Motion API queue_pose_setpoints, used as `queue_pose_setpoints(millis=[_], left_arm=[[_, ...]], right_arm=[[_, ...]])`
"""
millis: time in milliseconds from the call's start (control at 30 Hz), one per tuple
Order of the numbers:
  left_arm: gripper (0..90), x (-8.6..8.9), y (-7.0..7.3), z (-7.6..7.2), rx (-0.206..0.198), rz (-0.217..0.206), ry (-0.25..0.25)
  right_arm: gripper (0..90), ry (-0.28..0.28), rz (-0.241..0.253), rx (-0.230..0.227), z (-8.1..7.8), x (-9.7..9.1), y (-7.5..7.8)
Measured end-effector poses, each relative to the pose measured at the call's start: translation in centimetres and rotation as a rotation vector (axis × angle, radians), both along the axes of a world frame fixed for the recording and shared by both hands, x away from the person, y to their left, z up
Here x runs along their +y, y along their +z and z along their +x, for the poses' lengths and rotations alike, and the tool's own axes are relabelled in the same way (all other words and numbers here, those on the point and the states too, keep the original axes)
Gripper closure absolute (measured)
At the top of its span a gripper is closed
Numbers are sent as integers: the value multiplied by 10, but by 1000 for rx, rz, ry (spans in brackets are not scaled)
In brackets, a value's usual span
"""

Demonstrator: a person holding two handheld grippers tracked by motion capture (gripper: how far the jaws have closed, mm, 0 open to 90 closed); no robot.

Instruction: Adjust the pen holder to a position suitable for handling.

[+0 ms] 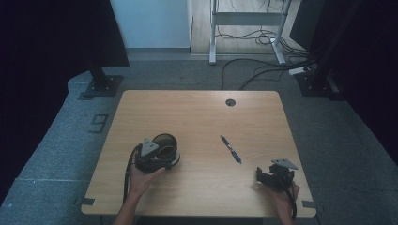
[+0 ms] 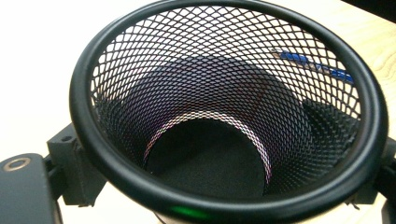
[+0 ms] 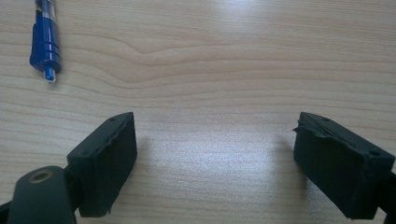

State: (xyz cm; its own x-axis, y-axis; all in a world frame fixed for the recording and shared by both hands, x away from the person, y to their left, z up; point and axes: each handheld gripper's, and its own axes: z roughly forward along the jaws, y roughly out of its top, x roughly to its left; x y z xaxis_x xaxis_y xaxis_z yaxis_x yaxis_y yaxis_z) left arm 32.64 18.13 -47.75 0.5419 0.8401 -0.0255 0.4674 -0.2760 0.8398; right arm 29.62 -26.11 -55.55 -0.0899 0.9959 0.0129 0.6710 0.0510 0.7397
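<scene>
A black wire-mesh pen cup (image 1: pixel 165 142) lies tipped on the wooden table (image 1: pixel 202 117) at the left front. My left gripper (image 1: pixel 162 157) is shut on it. In the left gripper view I look into the cup's open mouth (image 2: pixel 140 60), with a finger (image 2: pixel 70 163) pressed against each side of its rim. A blue pen (image 1: pixel 231 149) lies flat near the table's middle and shows through the mesh (image 2: pixel 313 65). My right gripper (image 1: pixel 259 174) rests low at the right front, open with nothing between its jaws (image 3: pixel 215 163). The pen's tip (image 3: pixel 45 37) lies ahead and to its left.
A round cable hole (image 1: pixel 230 102) sits near the table's far edge. Beyond the table are a white desk frame (image 1: pixel 213 33), loose cables (image 1: pixel 253 65) on the floor and two dark stands. The person's hands come in over the front edge.
</scene>
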Motion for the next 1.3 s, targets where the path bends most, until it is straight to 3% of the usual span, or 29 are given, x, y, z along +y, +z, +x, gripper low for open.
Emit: queue_pose_setpoints(millis=[533, 1300], left_arm=[[99, -28, 3, 8, 4, 18, -33], [98, -67, -9, 16, 38, 37, -82]], right_arm=[[129, -1, -1, -1, 0, 0, 0], [130, -3, -1, -1, 0, 0, 0]])
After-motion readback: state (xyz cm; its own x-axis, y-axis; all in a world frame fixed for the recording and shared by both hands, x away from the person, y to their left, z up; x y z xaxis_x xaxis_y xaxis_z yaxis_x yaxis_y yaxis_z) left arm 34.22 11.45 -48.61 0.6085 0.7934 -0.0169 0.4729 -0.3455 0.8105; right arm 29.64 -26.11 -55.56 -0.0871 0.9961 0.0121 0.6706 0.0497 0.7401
